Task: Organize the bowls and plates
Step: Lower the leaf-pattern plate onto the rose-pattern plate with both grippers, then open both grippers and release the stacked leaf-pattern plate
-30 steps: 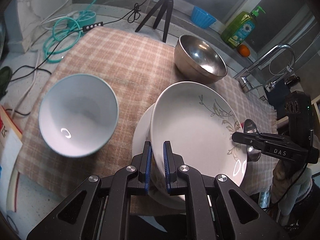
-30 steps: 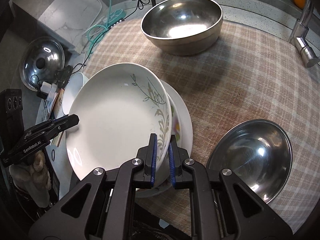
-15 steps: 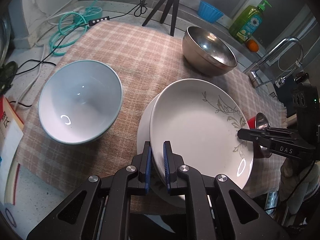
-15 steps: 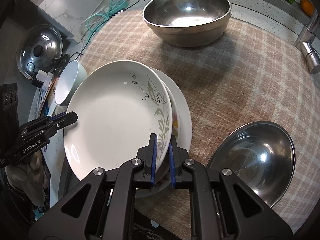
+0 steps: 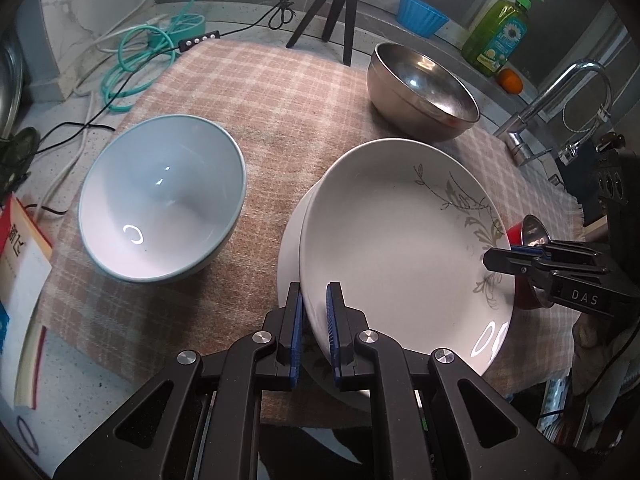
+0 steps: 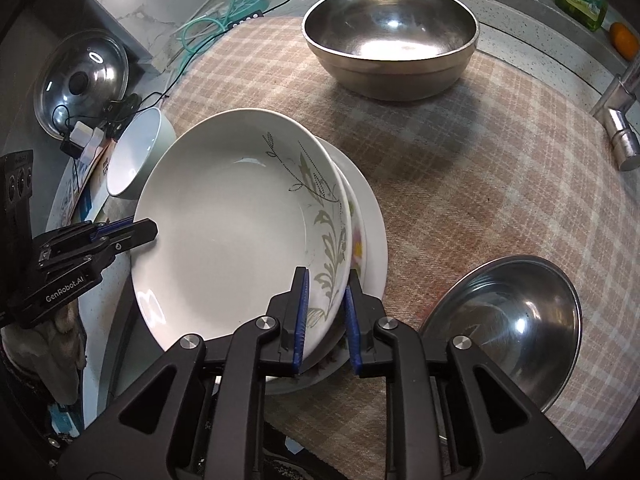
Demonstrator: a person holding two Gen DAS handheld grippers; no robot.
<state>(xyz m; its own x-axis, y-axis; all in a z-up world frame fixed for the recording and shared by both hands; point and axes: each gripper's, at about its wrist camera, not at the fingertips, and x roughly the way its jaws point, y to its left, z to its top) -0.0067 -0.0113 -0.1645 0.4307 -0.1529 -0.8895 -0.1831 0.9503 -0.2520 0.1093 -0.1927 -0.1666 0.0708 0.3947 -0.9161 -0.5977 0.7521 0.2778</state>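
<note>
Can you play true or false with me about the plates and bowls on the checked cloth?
1. The leaf-patterned plate sits on top of other plates. True.
2. The left gripper is wide open, far from any plate. False: it pinches the leaf-patterned plate's rim.
3. The blue-white bowl has soup in it. False: it is empty.
4. Two steel bowls show in the right wrist view, a big one and a smaller one. True.
5. The right gripper is opening, with the plate's rim between its jaws. True.
</note>
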